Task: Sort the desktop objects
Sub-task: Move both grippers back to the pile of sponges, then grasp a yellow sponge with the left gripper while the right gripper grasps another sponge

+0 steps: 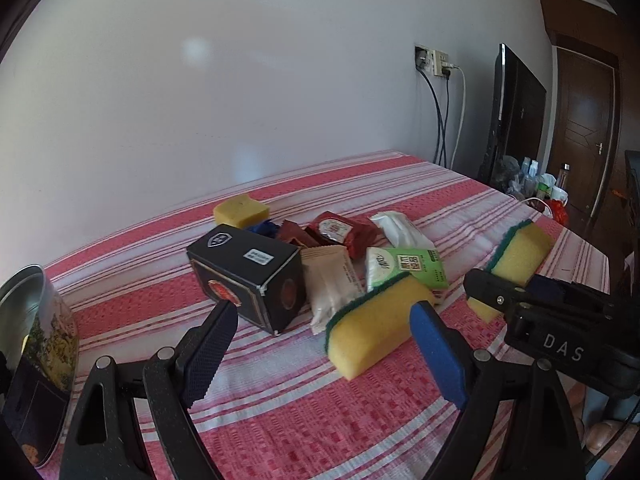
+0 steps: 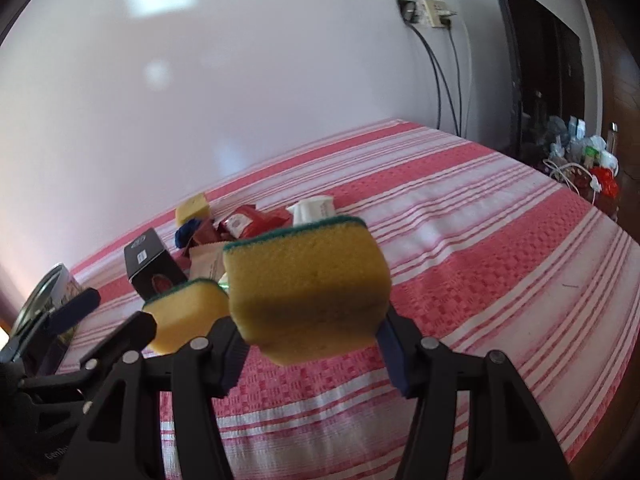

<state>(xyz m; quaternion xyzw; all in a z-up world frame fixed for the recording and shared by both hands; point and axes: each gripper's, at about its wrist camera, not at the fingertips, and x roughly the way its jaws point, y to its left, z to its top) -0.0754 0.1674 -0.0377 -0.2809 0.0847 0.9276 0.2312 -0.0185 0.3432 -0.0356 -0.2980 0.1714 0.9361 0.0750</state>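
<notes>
My right gripper [image 2: 310,344] is shut on a yellow sponge with a green scouring side [image 2: 308,284] and holds it above the striped cloth; the same sponge shows in the left wrist view [image 1: 520,256]. My left gripper [image 1: 324,344] is open, just short of a second yellow-green sponge [image 1: 372,320] lying on the cloth. Behind it lie a black box [image 1: 248,276], a white sachet [image 1: 332,284], a green tissue pack [image 1: 408,268], a white tissue pack [image 1: 400,228], red sachets [image 1: 340,232] and a third yellow sponge [image 1: 240,210].
A printed tin can [image 1: 36,352] stands at the left edge of the red-and-white striped cloth [image 1: 320,408]. A wall with a socket and cables [image 1: 436,64] is behind. A TV [image 1: 516,116] and bottles [image 1: 532,180] stand beyond the far right corner.
</notes>
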